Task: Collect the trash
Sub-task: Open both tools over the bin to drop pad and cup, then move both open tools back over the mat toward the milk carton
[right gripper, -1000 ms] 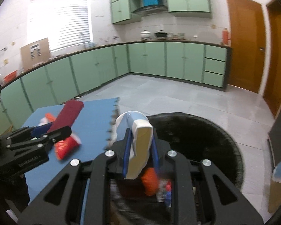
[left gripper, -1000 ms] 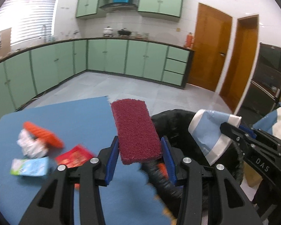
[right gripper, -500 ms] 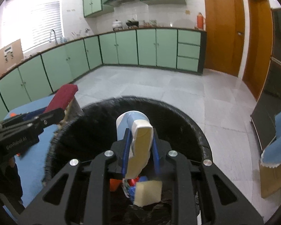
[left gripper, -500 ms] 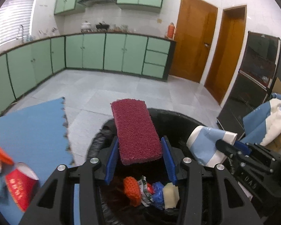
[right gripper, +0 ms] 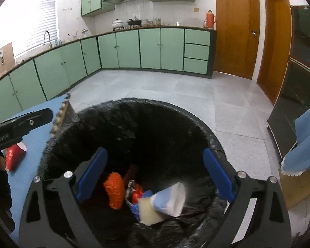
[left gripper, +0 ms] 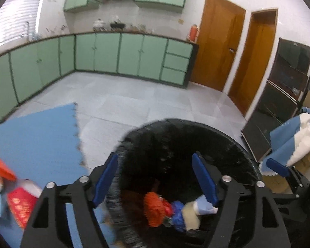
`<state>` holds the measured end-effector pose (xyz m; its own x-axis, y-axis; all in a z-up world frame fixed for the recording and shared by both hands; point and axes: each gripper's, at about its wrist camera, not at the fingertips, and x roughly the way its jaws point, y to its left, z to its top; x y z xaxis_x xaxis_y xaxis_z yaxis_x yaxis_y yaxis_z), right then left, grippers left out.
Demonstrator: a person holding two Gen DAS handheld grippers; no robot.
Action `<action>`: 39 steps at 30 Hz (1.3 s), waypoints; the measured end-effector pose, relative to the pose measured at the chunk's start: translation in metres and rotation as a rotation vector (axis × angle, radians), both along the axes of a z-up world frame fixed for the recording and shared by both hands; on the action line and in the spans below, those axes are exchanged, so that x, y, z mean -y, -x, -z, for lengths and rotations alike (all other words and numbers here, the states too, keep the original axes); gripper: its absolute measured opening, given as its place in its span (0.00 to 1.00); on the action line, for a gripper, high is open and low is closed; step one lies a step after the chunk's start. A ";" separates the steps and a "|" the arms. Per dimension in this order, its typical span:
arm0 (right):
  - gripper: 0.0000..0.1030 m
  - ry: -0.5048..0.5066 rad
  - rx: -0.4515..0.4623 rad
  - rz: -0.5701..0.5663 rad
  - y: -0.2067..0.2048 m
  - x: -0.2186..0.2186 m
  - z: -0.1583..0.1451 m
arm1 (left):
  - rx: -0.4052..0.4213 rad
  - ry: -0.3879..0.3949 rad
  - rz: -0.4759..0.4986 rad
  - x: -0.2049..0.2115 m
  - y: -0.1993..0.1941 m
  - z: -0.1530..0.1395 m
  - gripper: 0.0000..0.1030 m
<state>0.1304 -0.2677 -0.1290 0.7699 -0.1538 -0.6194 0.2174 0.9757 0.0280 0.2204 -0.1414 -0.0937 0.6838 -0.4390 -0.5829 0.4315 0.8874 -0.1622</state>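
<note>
At far left, a blue foam mat (left gripper: 37, 136) lies on the grey tile floor, bearing a red packet (left gripper: 20, 204), an orange item (left gripper: 0, 166) and pale wrappers at its near corner, blurred. Just right of the mat's toothed edge stands the black-lined trash bin (right gripper: 134, 128). The left gripper (left gripper: 155, 179) is poised over the bin's left rim, jaws opening, nothing between the blue pads. The right gripper (right gripper: 155, 173) is positioned over the bin mouth, jaws likewise opening and spread wide, nothing pinched. Inside the bin, from left: a dark red pad (left gripper: 132, 202), partly shadowed; an orange scrubber (right gripper: 114, 190); red and blue scraps; a cream sponge (right gripper: 147, 211); and a blue-and-white carton (right gripper: 171, 198) lying tilted on the heap. Right of the bin, blue-and-white cloth (right gripper: 305, 144) is draped beside a dark cabinet (right gripper: 295, 91).
</note>
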 end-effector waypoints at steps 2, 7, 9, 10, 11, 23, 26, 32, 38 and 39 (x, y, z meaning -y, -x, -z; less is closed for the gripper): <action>0.90 -0.011 0.024 -0.025 0.001 -0.017 -0.009 | 0.034 -0.011 -0.023 -0.019 0.005 -0.007 0.75; 0.91 -0.035 0.066 -0.102 -0.004 -0.063 -0.025 | 0.101 -0.056 -0.132 -0.088 0.028 -0.018 0.78; 0.91 -0.048 0.077 -0.140 -0.008 -0.087 -0.028 | 0.102 -0.070 -0.193 -0.118 0.035 -0.017 0.78; 0.91 -0.052 0.077 -0.161 -0.011 -0.099 -0.029 | 0.096 -0.076 -0.235 -0.138 0.039 -0.017 0.78; 0.91 -0.054 0.074 -0.181 -0.014 -0.111 -0.029 | 0.091 -0.084 -0.271 -0.155 0.043 -0.015 0.78; 0.91 -0.038 -0.008 -0.369 -0.043 -0.236 -0.002 | 0.030 -0.191 -0.558 -0.296 0.063 0.019 0.78; 0.91 -0.033 -0.028 -0.393 -0.047 -0.255 0.007 | 0.002 -0.193 -0.591 -0.315 0.064 0.029 0.78; 0.91 0.011 -0.046 -0.431 -0.046 -0.278 0.015 | -0.058 -0.183 -0.647 -0.341 0.062 0.048 0.77; 0.91 0.018 -0.065 -0.433 -0.050 -0.285 0.022 | -0.097 -0.130 -0.649 -0.353 0.058 0.055 0.76; 0.91 0.021 -0.068 -0.434 -0.051 -0.286 0.023 | -0.102 -0.122 -0.643 -0.353 0.058 0.057 0.76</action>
<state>0.1810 0.0185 -0.1521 0.7236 0.1613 -0.6711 -0.2118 0.9773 0.0066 0.1621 0.2120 -0.1507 0.7263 0.1117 -0.6783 -0.2026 0.9777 -0.0559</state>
